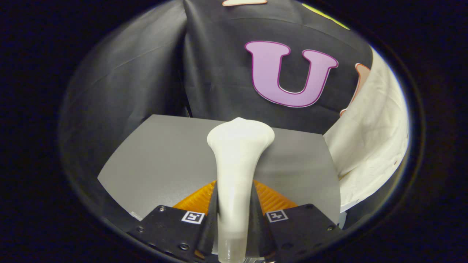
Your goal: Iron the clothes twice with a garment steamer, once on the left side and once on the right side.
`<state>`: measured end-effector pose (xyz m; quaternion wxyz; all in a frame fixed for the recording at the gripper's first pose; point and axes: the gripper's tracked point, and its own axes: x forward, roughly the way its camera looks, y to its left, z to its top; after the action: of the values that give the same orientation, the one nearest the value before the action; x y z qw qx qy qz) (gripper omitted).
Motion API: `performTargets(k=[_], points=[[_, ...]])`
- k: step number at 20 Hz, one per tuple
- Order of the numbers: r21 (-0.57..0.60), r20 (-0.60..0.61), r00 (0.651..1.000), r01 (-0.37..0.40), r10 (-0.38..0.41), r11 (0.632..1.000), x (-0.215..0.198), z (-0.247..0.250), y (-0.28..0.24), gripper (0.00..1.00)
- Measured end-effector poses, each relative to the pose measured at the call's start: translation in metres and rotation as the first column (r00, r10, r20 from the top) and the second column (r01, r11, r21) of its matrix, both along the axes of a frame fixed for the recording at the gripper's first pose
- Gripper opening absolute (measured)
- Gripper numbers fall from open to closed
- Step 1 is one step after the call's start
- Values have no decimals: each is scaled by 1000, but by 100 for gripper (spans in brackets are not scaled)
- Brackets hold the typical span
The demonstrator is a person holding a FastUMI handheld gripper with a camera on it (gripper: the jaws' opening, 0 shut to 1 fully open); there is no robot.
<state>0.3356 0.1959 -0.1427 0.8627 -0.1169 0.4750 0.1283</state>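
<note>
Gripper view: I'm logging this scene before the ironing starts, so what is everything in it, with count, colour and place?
garment steamer: one, white, clamped between the fingers, its flared head pointing ahead over the table
table: one, grey, under and ahead of the steamer
garment: one, white, hanging beside the table, off to the right of the fingers
booth wall: black cloth, beyond the table
gripper: one, both fingers pressing on the steamer's handle

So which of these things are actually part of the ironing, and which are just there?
Part of the job:
- garment steamer, clamped between the fingers of the hand-held gripper, head pointing forward
- white clothes, hanging beyond the fingers, off to the right

Just there:
- grey table under the steamer
- black cloth wall behind it
</note>
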Motion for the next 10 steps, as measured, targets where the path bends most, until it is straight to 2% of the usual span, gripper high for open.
performTargets(k=[3,8,10], points=[[58,67,996,53,-57,997,3,23,-1,44],[116,221,973,35,-60,993,-12,79,-13,41],[165,295,952,27,-76,986,-17,105,-16,41]])
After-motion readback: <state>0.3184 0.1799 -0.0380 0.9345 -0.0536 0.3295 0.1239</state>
